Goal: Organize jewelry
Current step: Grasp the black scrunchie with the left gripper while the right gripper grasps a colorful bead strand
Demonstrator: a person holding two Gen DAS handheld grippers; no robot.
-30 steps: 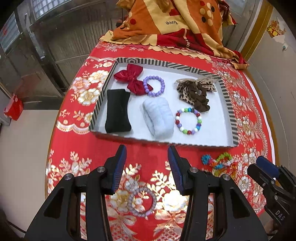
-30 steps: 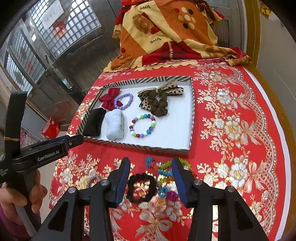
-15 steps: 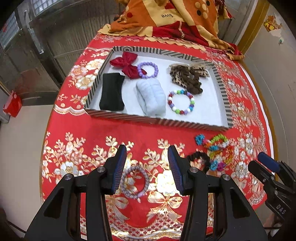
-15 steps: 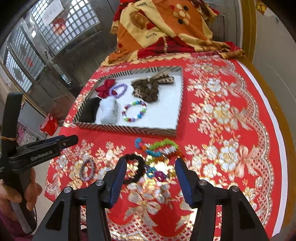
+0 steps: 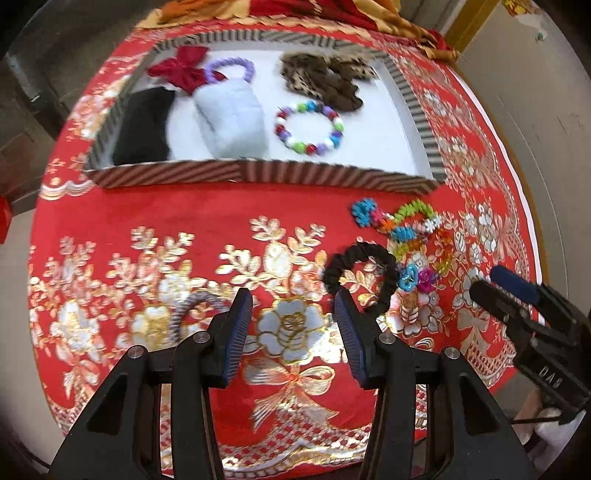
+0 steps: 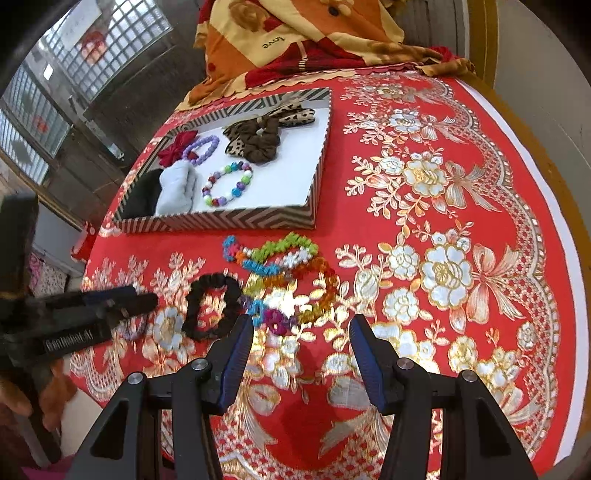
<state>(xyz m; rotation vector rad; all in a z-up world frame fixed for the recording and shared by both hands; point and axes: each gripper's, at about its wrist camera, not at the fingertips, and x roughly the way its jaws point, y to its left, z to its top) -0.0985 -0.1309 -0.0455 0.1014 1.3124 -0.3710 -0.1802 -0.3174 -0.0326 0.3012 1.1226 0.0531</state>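
This looks like a room in a home, or perhaps a back room of a small shop; the blurred edges make it hard to settle. A round surface (image 6: 480, 155) is spread with a red cloth woven with gold and white flowers. On it sits a shallow striped tray (image 6: 236, 220) of hair ties and bead bracelets, with more bright scrunchies (image 6: 284, 258) loose beside it. A folded orange and yellow blanket (image 6: 295, 33) printed with the word "love" is heaped at the far edge. Behind it stand grey metal-grille windows (image 6: 107, 48) and plain pale walls (image 5: 535, 96) with a wooden door frame.
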